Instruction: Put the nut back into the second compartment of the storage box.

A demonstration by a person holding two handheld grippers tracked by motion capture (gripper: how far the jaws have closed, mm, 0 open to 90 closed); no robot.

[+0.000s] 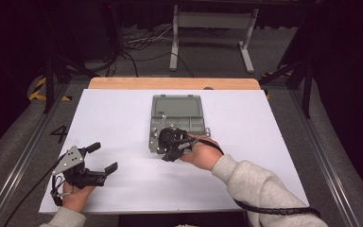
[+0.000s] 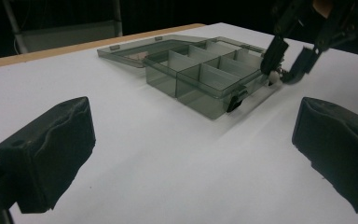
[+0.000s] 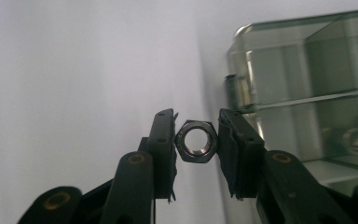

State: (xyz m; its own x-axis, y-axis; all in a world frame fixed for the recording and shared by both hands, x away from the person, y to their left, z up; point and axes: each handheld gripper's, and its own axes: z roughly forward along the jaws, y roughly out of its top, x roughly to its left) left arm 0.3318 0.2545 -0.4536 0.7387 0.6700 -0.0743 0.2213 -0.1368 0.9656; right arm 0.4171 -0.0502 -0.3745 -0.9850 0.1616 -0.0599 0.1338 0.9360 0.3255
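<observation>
High view sits up above the person's side, looking forward and down over the whole table (image 1: 123,118), with floor and stands past the far edge. Left gripper view rides low near the tabletop, looking out between its own wide-apart fingers (image 2: 51,154) across the white surface at the box (image 2: 200,70), which sits beyond the fingertips and well off. Right gripper view is super close, peering along its fingers (image 3: 161,140) with the box (image 3: 307,84) just beside the fingertips. All three views share that box; the left gripper view also catches the right gripper (image 2: 286,65) at it.

The right tool (image 1: 170,147) hides part of the box's (image 1: 177,111) compartments.
</observation>
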